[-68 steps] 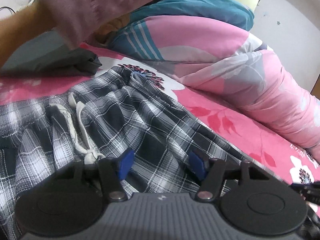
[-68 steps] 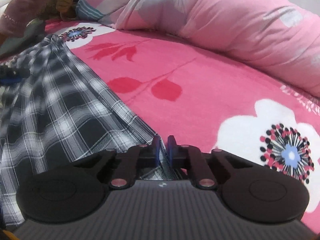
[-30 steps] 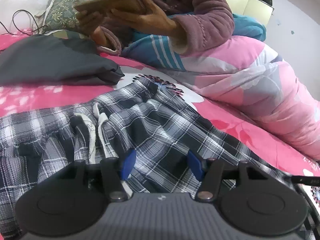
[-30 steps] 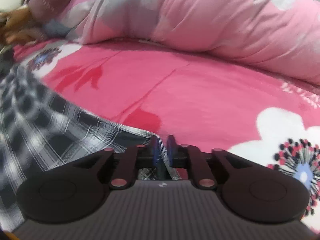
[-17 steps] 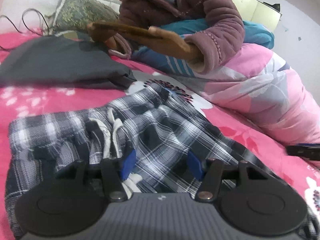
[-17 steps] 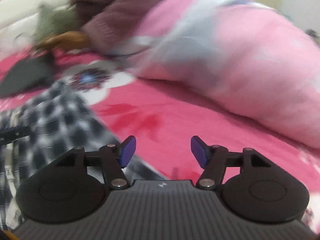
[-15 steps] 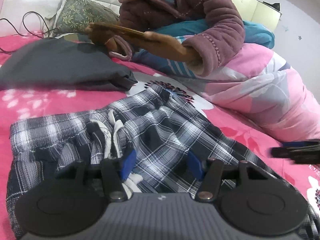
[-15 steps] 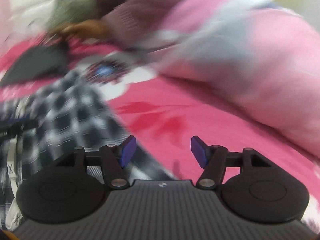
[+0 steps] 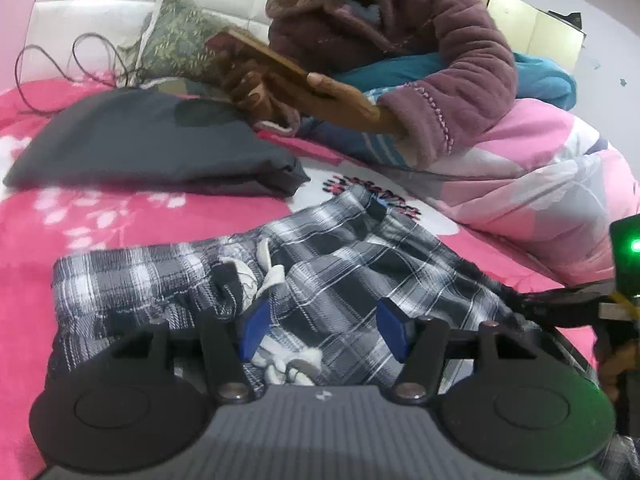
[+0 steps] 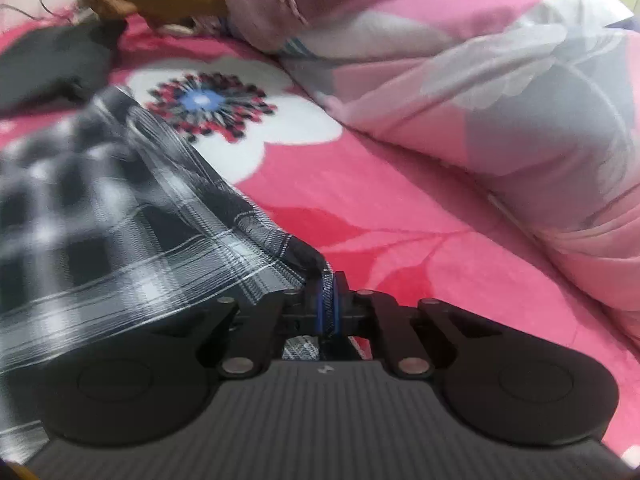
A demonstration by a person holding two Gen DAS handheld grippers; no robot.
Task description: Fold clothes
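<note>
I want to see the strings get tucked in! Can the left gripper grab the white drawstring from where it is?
Probably yes. The left gripper has its jaws open right above the white drawstring on the plaid shorts, and nothing lies between them.

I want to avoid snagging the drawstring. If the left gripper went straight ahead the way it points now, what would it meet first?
Most likely the plaid shorts: the open left gripper points over their bunched cloth. The white drawstring lies just beside its left finger, so a snag looks possible. Depth is unclear.
</note>
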